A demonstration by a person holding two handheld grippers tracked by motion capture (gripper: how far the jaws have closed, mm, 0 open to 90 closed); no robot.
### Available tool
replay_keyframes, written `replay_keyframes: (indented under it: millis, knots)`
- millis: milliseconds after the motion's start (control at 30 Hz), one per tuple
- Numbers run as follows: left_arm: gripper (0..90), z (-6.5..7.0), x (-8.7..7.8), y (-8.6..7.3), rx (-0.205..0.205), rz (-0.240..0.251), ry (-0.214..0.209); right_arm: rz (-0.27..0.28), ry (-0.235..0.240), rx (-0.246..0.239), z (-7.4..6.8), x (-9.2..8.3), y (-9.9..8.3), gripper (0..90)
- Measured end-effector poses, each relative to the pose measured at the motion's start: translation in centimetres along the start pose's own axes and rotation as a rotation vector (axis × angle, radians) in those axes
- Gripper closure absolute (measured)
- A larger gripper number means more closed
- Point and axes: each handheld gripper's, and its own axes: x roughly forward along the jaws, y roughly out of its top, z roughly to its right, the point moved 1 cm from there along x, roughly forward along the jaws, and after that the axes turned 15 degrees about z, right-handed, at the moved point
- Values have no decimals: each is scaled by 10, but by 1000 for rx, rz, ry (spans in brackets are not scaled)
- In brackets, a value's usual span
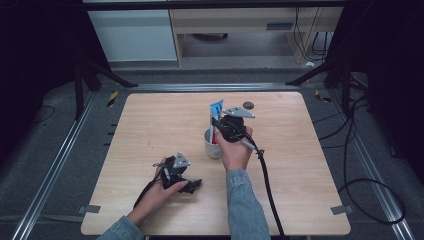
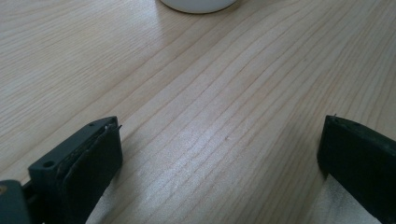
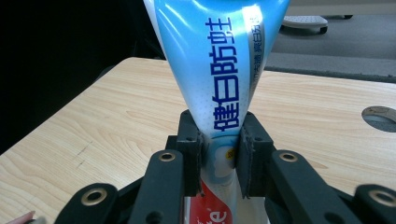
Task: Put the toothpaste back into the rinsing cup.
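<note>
A blue and white toothpaste tube (image 3: 219, 70) with a red lower part stands upright between my right gripper's (image 3: 219, 156) jaws, which are shut on it. From above, the tube (image 1: 216, 108) rises out of a white cup (image 1: 212, 145) near the table's middle, with my right gripper (image 1: 218, 126) over the cup. Lying on the table at the front left, my left gripper (image 1: 196, 184) points right. Its jaws stand wide apart over bare wood in the left gripper view (image 2: 219, 154), nothing between them. The cup's base (image 2: 198, 4) shows at that view's top edge.
The wooden table (image 1: 150, 125) has a small round grey hole (image 1: 248, 105) near its far edge, also visible as the hole (image 3: 379, 116) at the right. A black cable (image 1: 267, 185) trails from my right gripper toward the front edge. Dark frame legs stand beyond the table.
</note>
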Motion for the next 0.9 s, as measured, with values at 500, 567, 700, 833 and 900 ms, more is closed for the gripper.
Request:
replay_keyframes:
  millis: [500, 567, 700, 833, 900]
  knots:
    - [0, 0, 0, 0, 0, 0, 0, -7, 2, 17, 2, 1, -5, 736]
    - [0, 0, 0, 0, 0, 0, -1, -6, 2, 22, 3, 1, -6, 736]
    - [0, 0, 0, 0, 0, 0, 0, -4, 1, 29, 4, 1, -9, 736]
    - [0, 0, 0, 0, -1, 0, -1, -8, 0, 36, 5, 1, -11, 735]
    - [0, 0, 0, 0, 0, 0, 0, -10, 0, 40, 5, 1, -13, 735]
